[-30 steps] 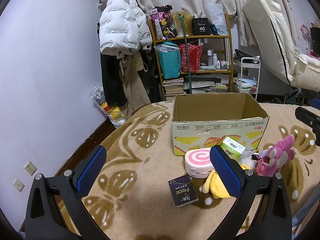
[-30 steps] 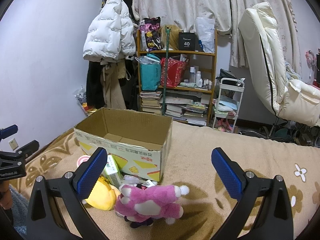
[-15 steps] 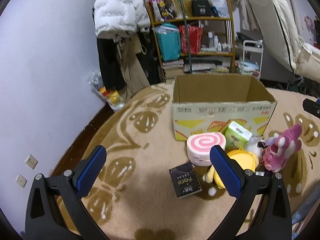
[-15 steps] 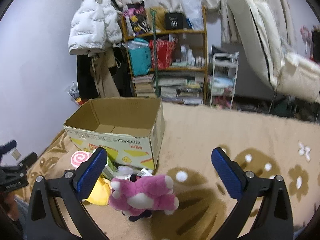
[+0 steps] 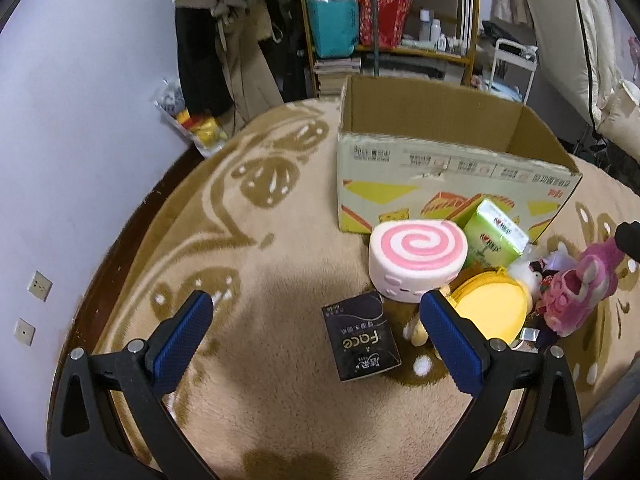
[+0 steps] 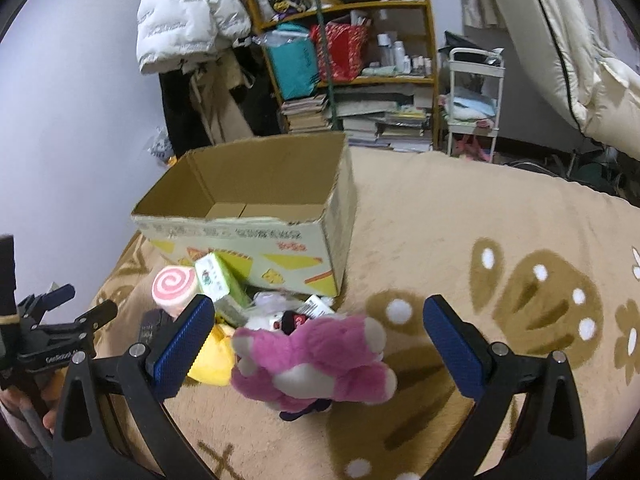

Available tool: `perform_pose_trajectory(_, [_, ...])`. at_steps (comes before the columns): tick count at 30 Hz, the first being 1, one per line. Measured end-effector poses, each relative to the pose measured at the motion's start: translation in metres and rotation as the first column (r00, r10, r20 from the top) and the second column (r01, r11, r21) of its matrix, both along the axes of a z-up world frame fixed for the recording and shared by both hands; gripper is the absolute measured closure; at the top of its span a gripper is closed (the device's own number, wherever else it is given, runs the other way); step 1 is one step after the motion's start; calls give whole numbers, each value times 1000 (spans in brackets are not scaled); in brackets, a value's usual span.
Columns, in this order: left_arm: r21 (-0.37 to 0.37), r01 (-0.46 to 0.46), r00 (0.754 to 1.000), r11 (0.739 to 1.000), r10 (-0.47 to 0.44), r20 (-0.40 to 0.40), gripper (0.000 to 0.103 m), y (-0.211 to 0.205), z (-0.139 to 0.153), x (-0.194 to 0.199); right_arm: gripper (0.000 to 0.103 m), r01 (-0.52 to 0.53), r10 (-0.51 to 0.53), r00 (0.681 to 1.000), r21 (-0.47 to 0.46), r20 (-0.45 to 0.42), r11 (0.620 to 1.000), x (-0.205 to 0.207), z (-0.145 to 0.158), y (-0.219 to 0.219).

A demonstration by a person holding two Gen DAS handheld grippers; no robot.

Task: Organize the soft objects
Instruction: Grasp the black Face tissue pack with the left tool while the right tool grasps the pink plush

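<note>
An open cardboard box [image 5: 440, 164] [image 6: 256, 232] stands on the tan patterned blanket [image 5: 260, 240], and nothing shows inside it. In front of it lie a pink swirl plush [image 5: 416, 262] [image 6: 174, 286], a green tissue pack [image 5: 494, 236] [image 6: 218, 280], a yellow plush [image 5: 490, 310] [image 6: 212, 360], a pink plush bear [image 5: 576, 292] [image 6: 320, 360] and a black "Face" pack [image 5: 360, 342]. My left gripper [image 5: 316, 334] is open above the black pack. My right gripper [image 6: 318, 338] is open, its fingers either side of the pink bear.
A wooden shelf [image 6: 344, 60] with bags and books, hanging coats [image 5: 224, 40] and a white trolley [image 6: 474, 96] stand behind the bed. A cream duvet [image 6: 580, 60] hangs at the right. The wall with sockets [image 5: 38, 286] is to the left. Open blanket [image 6: 500, 240] spreads right of the box.
Both grippers have tilted downward and moved closer to the pile. The black pack now lies between my left fingers, and the pink bear between my right fingers. Both stay open.
</note>
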State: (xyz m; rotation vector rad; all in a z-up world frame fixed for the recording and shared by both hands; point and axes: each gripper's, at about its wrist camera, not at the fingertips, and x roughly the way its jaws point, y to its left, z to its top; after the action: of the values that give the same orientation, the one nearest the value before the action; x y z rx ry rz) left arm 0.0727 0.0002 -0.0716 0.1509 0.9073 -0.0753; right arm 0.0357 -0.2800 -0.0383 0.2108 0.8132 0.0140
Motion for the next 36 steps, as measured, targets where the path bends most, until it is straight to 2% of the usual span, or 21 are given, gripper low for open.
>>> perform_pose_trajectory(5, [3, 12, 998, 1000, -11, -62, 1, -5, -15, 11, 0, -36, 35, 998, -9, -48, 999, 9, -11, 9])
perform_pose_trajectory(16, [13, 39, 983, 999, -36, -179, 1, -15, -47, 29, 0, -98, 84, 987, -98, -137, 990, 24, -34, 31])
perform_pose_trajectory(20, [17, 38, 978, 999, -34, -206, 1, -15, -56, 33, 0, -105, 95, 979, -50, -183, 993, 30, -47, 27])
perform_pose_trajectory(23, [2, 27, 975, 1000, -26, -222, 2, -12, -60, 37, 0, -110, 99, 977, -50, -189, 993, 31, -51, 27])
perform_pose_trajectory(25, [-18, 18, 972, 1000, -21, -236, 10, -10, -62, 39, 0, -110, 102, 979, -37, -178, 993, 30, -50, 27])
perform_pose_trajectory(29, [-46, -5, 962, 999, -8, -273, 16, -5, -69, 42, 0, -105, 99, 979, -24, -177, 994, 31, -51, 25])
perform_pose_trajectory(32, [-74, -14, 953, 997, -10, -302, 30, -3, -73, 44, 0, -105, 99, 978, -21, -186, 994, 33, -53, 25])
perform_pose_trajectory(34, [-95, -7, 947, 995, -24, -321, 54, -4, -77, 45, 0, -105, 99, 977, -24, -187, 994, 33, -53, 25])
perform_pose_trajectory(36, [-84, -1, 947, 996, -26, -322, 55, -5, -79, 44, 3, -107, 100, 977, -25, -187, 994, 33, -53, 24])
